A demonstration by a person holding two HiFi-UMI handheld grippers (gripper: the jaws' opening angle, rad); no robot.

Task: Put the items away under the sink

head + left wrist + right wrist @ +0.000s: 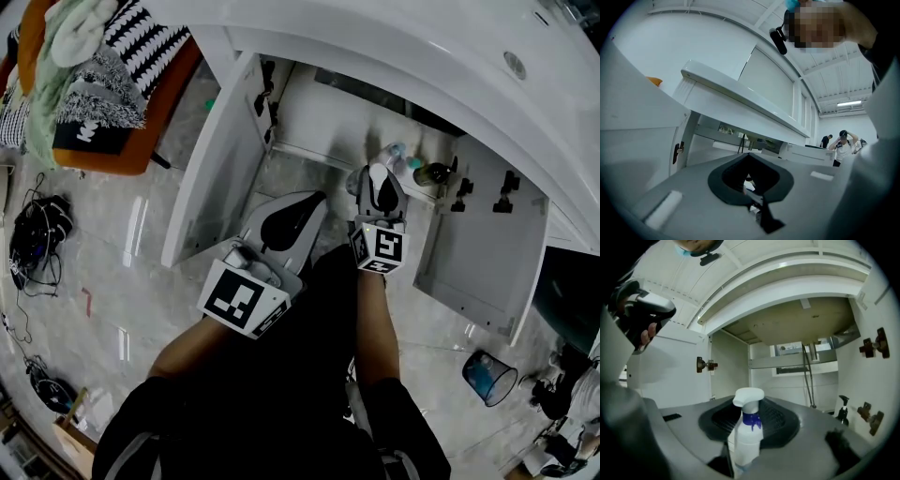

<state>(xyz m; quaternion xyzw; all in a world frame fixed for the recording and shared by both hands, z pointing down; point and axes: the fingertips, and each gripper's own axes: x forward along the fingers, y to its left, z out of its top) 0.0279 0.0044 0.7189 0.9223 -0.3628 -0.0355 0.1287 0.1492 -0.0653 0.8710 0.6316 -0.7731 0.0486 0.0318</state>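
The white plastic spray bottle (747,432) with a blue collar stands upright between the jaws of the right gripper (378,178), which clamp its body at a middling width. Bottle and gripper are at the mouth of the open white under-sink cabinet (729,373), below the beige underside of the basin (797,324). At three o'clock from the bottle in the right gripper view, a dark pump bottle (842,411) stands on the cabinet floor, and thin grey hoses (806,376) hang at one o'clock. In the head view the left gripper (302,204), at nine o'clock of the right one, has its jaws drawn together on nothing. The white cabinet doors (220,159) stand swung open on both sides.
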